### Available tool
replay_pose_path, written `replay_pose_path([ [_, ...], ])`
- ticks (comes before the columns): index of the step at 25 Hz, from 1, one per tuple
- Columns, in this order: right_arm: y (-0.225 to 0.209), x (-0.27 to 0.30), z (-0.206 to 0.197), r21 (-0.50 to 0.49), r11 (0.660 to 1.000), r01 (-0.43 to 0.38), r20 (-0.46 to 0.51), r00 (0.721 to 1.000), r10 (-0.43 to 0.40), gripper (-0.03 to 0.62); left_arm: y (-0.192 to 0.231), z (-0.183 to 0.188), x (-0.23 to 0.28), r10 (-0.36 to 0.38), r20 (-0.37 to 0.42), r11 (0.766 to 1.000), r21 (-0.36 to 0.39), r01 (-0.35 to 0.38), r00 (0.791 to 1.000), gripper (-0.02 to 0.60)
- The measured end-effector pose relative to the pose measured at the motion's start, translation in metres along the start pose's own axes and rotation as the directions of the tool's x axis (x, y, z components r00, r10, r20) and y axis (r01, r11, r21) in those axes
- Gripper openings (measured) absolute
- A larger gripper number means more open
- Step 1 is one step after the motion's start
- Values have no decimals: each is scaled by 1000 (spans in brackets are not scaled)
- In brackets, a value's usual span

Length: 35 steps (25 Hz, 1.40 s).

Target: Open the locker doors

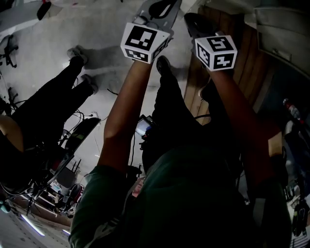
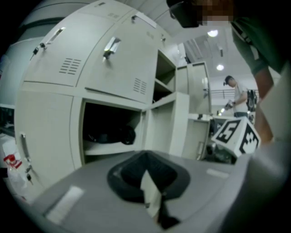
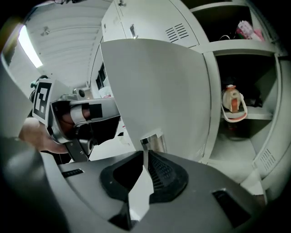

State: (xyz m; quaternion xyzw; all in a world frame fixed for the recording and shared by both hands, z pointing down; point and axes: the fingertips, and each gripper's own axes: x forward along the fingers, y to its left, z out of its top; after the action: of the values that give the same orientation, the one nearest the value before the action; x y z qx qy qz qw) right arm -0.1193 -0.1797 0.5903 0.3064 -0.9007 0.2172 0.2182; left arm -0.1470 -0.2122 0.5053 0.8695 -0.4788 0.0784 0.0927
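Note:
The pale grey lockers fill the left gripper view. Two upper doors are closed, and one lower compartment stands open beside its swung-out door. My left gripper is shut, apart from the lockers and holding nothing. In the right gripper view an open locker door rises straight from my right gripper, whose jaws are closed at the door's edge by its metal handle. In the head view both grippers are raised close together, left gripper and right gripper.
Open compartments hold a white-and-orange container and a pink item; a dark bundle lies in another. A person's black-trousered legs stand at my left, with cables and gear on the floor. A second person stands far off.

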Motion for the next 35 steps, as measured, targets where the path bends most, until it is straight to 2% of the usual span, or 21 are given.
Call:
replay_pose_path([
  [13,-37,-72,-18,84,993,82,13,996,-83,32,-80,6,23,-67,-36,998,-11,67,997,-9],
  [17,-47,-96,-13,105,990,97,23,995,-100,34,-112,17,33,-111,-44,994,-14,110,993,-9],
  [21,-63,-115,-10,156,979,133,-4,991,-134,38,-135,22,44,-161,-85,987,9,162,983,-9],
  [24,-75,-131,0,178,971,158,-9,987,-159,38,-150,29,52,-217,-112,975,18,220,970,-8],
  [27,-86,-148,13,205,961,186,-6,982,-189,38,-166,37,56,-309,-140,951,-32,308,941,-8],
  [29,-87,-161,23,218,955,201,2,979,-206,38,-174,46,54,-344,-150,939,-41,341,927,-8],
  [31,-85,-173,34,216,953,212,17,975,-220,38,-177,60,47,-352,-151,935,-16,353,924,-8],
  [35,-80,-202,71,197,953,229,84,965,-249,38,-170,106,25,-346,-112,934,49,353,931,-8],
])
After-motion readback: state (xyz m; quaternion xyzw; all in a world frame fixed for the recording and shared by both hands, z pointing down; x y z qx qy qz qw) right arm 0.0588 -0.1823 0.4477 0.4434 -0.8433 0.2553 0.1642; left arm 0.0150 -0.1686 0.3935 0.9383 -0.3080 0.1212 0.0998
